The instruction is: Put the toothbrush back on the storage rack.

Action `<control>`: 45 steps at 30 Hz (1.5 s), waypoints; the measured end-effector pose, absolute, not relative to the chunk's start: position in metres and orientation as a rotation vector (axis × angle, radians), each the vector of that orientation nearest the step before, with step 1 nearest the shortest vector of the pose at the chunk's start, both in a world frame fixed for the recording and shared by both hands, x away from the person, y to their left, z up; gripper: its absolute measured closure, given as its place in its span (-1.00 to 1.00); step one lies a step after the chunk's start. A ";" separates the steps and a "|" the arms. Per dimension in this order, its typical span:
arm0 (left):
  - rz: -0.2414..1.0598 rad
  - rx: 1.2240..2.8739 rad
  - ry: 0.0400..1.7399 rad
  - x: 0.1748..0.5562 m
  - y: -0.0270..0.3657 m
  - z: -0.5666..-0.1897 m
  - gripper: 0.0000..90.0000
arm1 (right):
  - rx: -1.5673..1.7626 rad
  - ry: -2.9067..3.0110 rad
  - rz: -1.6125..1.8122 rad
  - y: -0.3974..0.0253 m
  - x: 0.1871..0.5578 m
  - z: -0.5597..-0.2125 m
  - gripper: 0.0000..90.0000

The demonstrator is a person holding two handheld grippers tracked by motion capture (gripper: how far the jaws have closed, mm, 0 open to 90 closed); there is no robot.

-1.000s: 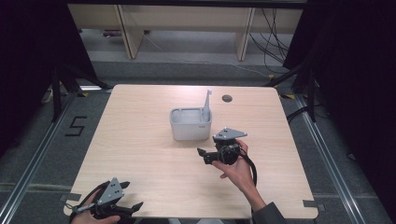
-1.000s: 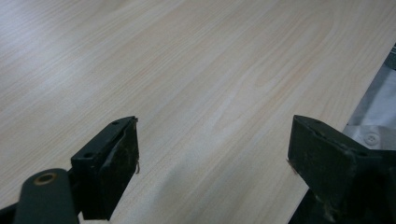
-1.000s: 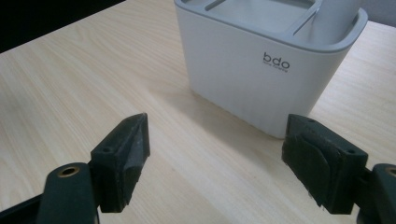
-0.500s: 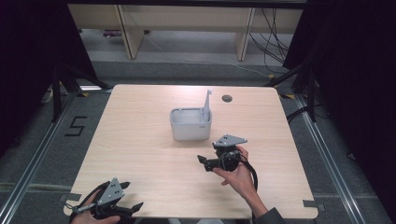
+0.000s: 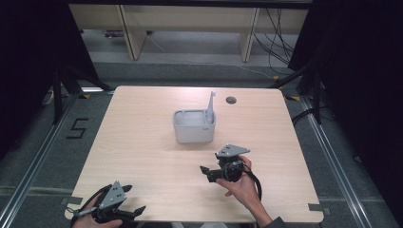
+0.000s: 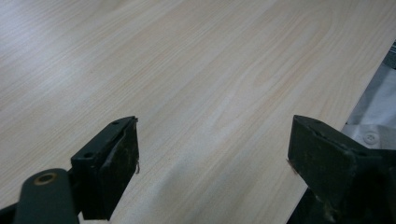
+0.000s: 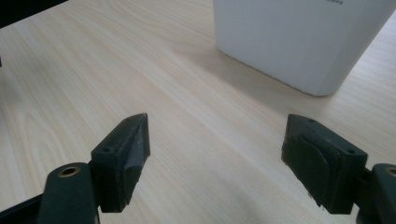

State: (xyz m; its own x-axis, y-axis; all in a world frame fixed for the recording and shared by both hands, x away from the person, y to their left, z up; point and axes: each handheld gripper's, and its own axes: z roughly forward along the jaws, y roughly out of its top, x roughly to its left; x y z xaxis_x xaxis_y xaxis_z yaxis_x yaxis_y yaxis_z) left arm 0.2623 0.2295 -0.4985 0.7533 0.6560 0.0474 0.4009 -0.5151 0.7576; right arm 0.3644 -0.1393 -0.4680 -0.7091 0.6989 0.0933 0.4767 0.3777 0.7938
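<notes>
On one wooden table [image 5: 142,142] sits one white tub [image 5: 194,127] near the middle, with one thin stick [image 5: 211,102] standing inside. Two grippers: right gripper [image 5: 205,172] at five o'clock, left gripper [image 5: 140,209] at seven o'clock, both with jaws wide apart, holding nothing. Grey floor lies around.

A light wood-grain table [image 5: 142,142] with rounded corners carries a white, open-topped container [image 5: 194,126], which stands directly on the board, and a pale upright piece [image 5: 211,105] rises from the container's right rear corner. Behind and to the right of the container, near the table's far edge, a small dark round hole [image 5: 231,100] sits in the board. In the right gripper view the container's white wall [image 7: 299,37] meets the wood and casts a soft shadow on it.
</notes>
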 end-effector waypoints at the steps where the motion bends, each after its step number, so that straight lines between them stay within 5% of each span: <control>1: 0.424 2.178 0.789 0.262 0.229 -0.499 -0.64 | 1.042 2.382 1.242 -0.139 0.364 -0.468 -0.47; 45: 0.416 2.164 0.798 0.262 0.229 -0.498 -0.64 | 1.084 2.416 1.258 -0.165 0.335 -0.485 -0.59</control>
